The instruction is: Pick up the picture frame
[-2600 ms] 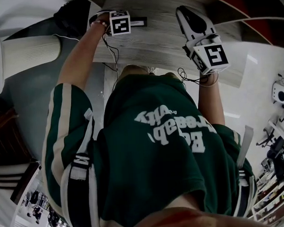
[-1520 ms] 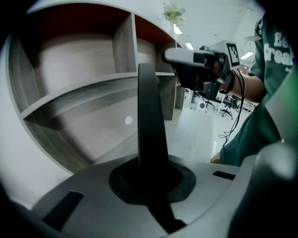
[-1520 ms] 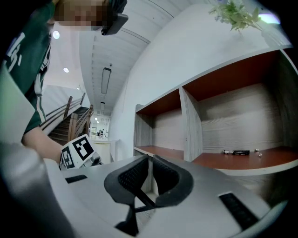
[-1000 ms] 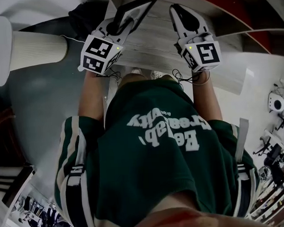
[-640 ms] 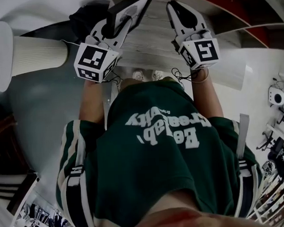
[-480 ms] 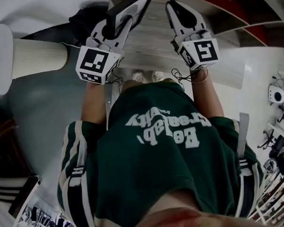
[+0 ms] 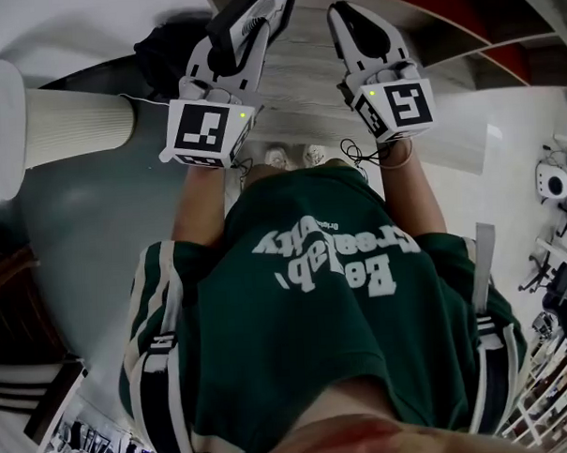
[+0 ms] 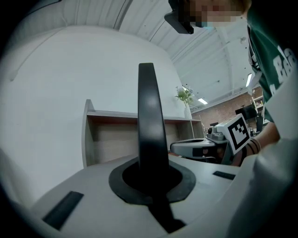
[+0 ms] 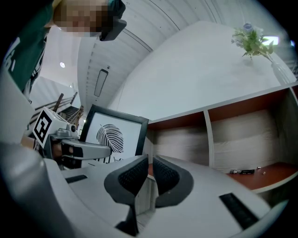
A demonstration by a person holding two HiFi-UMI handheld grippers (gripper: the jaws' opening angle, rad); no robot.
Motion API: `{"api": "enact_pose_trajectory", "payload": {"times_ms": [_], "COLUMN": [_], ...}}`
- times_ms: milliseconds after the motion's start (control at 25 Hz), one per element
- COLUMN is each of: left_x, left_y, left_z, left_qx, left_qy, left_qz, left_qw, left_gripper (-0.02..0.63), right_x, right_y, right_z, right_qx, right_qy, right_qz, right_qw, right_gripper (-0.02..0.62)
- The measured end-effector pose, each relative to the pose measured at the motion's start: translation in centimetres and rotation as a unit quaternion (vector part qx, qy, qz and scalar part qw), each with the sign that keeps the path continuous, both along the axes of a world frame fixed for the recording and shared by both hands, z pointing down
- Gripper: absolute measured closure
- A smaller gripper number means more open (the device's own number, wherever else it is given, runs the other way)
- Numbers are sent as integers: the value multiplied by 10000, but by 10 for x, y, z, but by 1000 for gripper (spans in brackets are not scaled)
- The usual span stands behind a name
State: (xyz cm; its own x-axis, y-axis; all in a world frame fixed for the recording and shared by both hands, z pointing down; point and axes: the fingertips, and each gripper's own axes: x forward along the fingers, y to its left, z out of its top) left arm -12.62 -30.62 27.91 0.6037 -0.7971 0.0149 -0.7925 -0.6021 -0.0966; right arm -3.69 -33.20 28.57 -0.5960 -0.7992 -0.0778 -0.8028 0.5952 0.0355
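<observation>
Left tool [image 8: 150, 179] clamped on edge of picture frame [image 8: 148, 116]; frame stands upright between jaws, seems off desk [image 7: 305, 84]. Right tool [image 9: 148, 174] beside it, jaws nearly together, empty. Pick-up looks done; only steady hold left.

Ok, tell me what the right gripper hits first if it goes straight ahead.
Probably the wooden shelf unit, in its left compartment; the right gripper points just right of the picture frame, though depth is unclear.
</observation>
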Motion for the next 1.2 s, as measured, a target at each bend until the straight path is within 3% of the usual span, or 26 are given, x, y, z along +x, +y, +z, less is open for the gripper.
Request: {"api": "enact_pose_trajectory", "payload": {"times_ms": [400,680,1200], "left_x": [3,6,3], "left_y": [-9,-17,-24], "left_z": [-8,0,2], "left_qx": [410,402,441], "left_qy": [246,406,337], "left_qz": [-269,-327,-431], "left_qw": [9985,9978,9975], "left_gripper": [578,578,578], "right_x": [7,8,9], "right_y": [-1,-2,-4], "right_z": [2,6,10], "right_qx": [20,-12,-52], "right_qy": [8,7,24], "right_qz": [93,122,186], "right_qw": [10000,9999,9998], "right_gripper": [543,543,543]}}
